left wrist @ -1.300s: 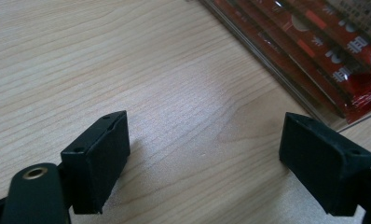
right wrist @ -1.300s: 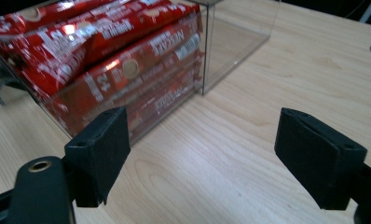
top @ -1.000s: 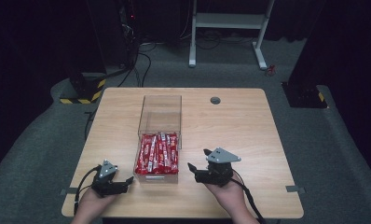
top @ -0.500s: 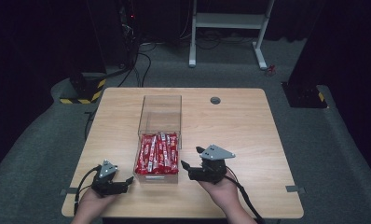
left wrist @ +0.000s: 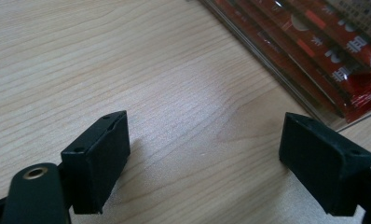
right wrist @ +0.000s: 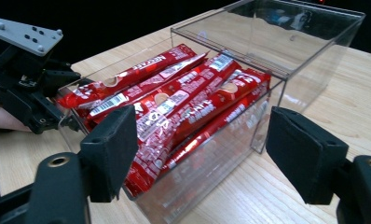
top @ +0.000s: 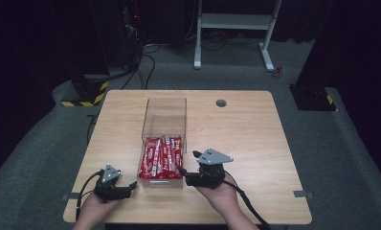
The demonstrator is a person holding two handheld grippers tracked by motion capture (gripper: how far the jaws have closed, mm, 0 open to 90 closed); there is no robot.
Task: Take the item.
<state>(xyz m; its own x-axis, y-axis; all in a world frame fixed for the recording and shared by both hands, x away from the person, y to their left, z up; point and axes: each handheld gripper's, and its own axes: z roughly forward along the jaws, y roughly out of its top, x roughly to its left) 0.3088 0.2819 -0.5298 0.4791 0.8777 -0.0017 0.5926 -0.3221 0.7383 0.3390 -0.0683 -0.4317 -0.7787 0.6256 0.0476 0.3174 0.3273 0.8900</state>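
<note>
The right gripper [top: 184, 169], jaws wide and empty, has edged toward the clear box [top: 163, 125] of red candy bars [top: 162, 157] near the table's [top: 255, 124] front edge; a careless approach could nudge the box.

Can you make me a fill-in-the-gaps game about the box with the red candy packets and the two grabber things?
1. The red packets lie inside a clear plastic ____.
2. The box stands on a ____ table.
3. The right gripper, beside the box, has its jaws ____ with nothing between them.
4. The left gripper holds ____.

Missing words: box; wooden; open; nothing
</note>
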